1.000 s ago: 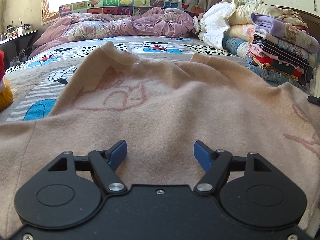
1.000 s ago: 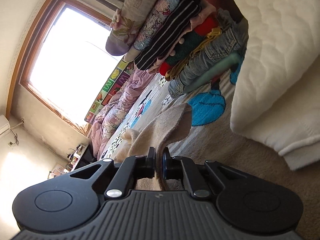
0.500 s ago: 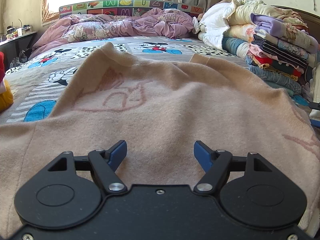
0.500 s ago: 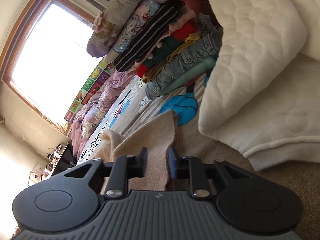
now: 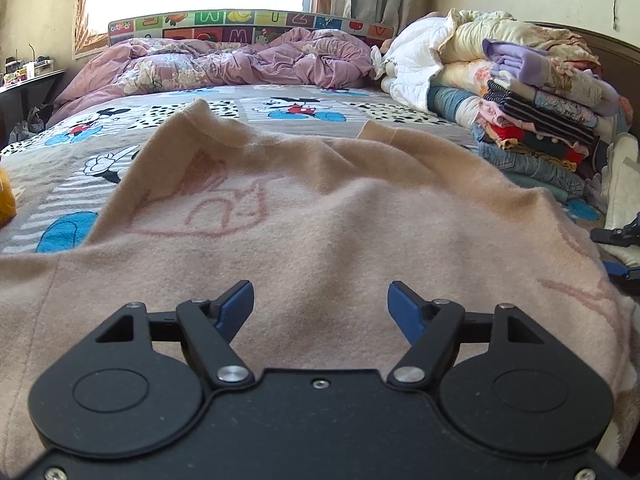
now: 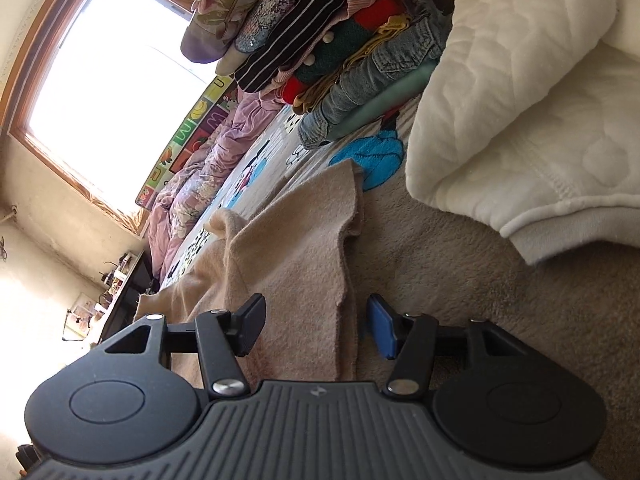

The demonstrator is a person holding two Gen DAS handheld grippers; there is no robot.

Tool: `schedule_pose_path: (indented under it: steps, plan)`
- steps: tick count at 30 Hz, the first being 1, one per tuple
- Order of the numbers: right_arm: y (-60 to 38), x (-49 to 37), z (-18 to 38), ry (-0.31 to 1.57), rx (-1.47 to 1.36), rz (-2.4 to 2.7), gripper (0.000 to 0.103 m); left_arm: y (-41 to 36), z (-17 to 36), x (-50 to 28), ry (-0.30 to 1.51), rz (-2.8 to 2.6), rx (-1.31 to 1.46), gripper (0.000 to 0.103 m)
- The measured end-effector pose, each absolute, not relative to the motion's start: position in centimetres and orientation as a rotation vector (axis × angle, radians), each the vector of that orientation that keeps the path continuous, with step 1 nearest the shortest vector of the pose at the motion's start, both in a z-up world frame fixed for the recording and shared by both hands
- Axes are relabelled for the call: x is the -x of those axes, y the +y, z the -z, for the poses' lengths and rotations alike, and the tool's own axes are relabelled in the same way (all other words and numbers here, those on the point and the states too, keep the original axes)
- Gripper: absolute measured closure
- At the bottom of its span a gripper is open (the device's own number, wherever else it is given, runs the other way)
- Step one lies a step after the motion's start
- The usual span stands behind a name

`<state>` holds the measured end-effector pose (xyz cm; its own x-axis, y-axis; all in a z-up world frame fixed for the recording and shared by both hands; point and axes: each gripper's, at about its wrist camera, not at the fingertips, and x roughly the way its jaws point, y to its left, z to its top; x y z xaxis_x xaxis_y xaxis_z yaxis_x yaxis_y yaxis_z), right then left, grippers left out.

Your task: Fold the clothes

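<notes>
A beige knit sweater [image 5: 320, 216] with a pink line drawing lies spread flat on the bed. My left gripper [image 5: 320, 304] is open and empty, low over the sweater's near part. My right gripper [image 6: 316, 326] is open, rolled on its side, with the sweater's right edge [image 6: 304, 248] lying loose between its jaws. The right gripper also shows at the right edge of the left wrist view [image 5: 618, 252].
A stack of folded clothes [image 5: 532, 108] stands at the right of the bed, with a white quilted blanket [image 6: 520, 100] beside it. A crumpled purple duvet [image 5: 224, 64] lies at the far end. A yellow item [image 5: 6, 204] sits at the left edge.
My right gripper has opened and let go of the sweater's right edge, which has dropped flat onto the bed. My left gripper has not moved.
</notes>
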<state>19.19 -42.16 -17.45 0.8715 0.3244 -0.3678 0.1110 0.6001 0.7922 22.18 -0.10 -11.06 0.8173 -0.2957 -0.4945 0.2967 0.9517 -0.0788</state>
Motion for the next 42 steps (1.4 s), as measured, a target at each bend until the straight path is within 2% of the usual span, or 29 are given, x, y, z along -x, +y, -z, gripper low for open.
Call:
schedule_pose_path:
  steps: [1, 2, 3, 4, 7, 14, 17, 19, 27, 29, 36, 38, 40, 42]
  plan:
    - [-42.2, -19.3, 17.6, 0.516, -0.938, -0.135, 0.065, -0.3, 10.8, -21.8, 0.507, 0.33, 0.007, 0.029]
    - [-42.2, -19.5, 17.7, 0.522, -0.94, -0.144, 0.072, -0.7, 10.5, -21.3, 0.486, 0.348, 0.011, 0.029]
    - [-42.0, -19.6, 17.9, 0.523, -0.938, -0.151, 0.084, -1.2, 10.5, -20.9, 0.481, 0.366, 0.01, 0.029]
    - [-41.8, -19.5, 18.1, 0.523, -0.936, -0.159, 0.089, -1.8, 10.4, -20.5, 0.476, 0.384, 0.009, 0.029]
    - [-41.7, -18.5, 18.3, 0.464, -0.978, -0.168, 0.092, -3.8, 10.6, -19.6, 0.488, 0.431, -0.001, 0.029]
    - [-42.5, -15.9, 18.1, 0.374, -1.049, -0.209, 0.093, -10.0, 10.9, -18.3, 0.534, 0.541, -0.061, 0.032]
    - [-43.1, -15.4, 18.2, 0.36, -1.073, -0.21, 0.096, -13.3, 11.0, -18.2, 0.548, 0.569, -0.091, 0.036]
    - [-43.6, -15.3, 18.4, 0.363, -1.082, -0.205, 0.096, -15.2, 11.1, -18.2, 0.551, 0.58, -0.126, 0.044]
    - [-44.5, -13.9, 18.3, 0.372, -1.079, -0.22, 0.096, -18.9, 11.6, -18.6, 0.581, 0.559, -0.185, 0.057]
    - [-44.5, -13.5, 18.0, 0.372, -1.068, -0.231, 0.093, -19.2, 11.6, -18.7, 0.585, 0.552, -0.184, 0.057]
    - [-42.7, -12.5, 16.4, 0.45, -0.898, -0.299, 0.093, -20.1, 11.8, -19.0, 0.595, 0.53, -0.2, 0.058]
    - [-41.8, -12.3, 16.0, 0.488, -0.82, -0.299, 0.088, -19.9, 12.0, -19.1, 0.609, 0.524, -0.185, 0.058]
    - [-40.9, -12.2, 15.7, 0.526, -0.743, -0.295, 0.073, -19.8, 12.3, -19.1, 0.627, 0.525, -0.169, 0.059]
    - [-40.0, -12.2, 15.4, 0.56, -0.672, -0.284, 0.071, -20.2, 12.6, -18.9, 0.631, 0.533, -0.193, 0.06]
